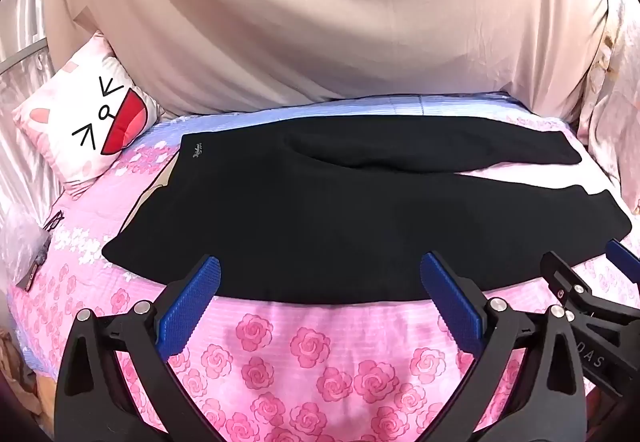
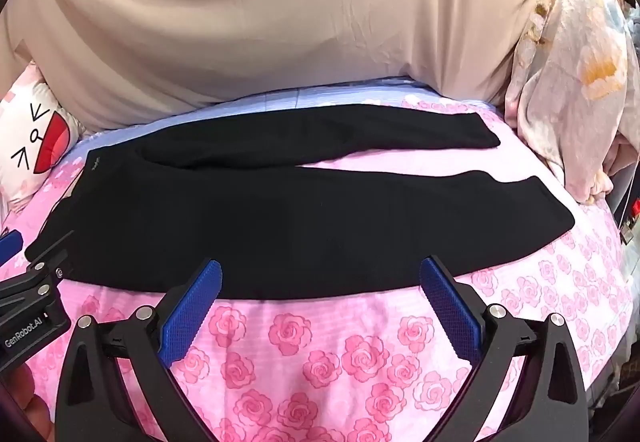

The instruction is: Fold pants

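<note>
Black pants (image 1: 340,214) lie flat on the bed, waistband to the left, both legs stretching right; they also show in the right wrist view (image 2: 304,218). The far leg is spread apart from the near one at the cuffs. My left gripper (image 1: 320,270) is open and empty, its blue pads just over the near edge of the pants. My right gripper (image 2: 320,274) is open and empty, likewise at the near edge, to the right of the left one. The right gripper's fingers (image 1: 568,282) show at the left view's lower right, and the left gripper's body (image 2: 36,306) at the right view's lower left.
The bed has a pink rose-patterned sheet (image 1: 304,362). A cartoon-face pillow (image 1: 92,122) lies at the far left. A beige curtain (image 1: 320,22) hangs behind the bed. A floral quilt (image 2: 568,90) is heaped at the right. A plastic bag (image 1: 20,242) sits at the left edge.
</note>
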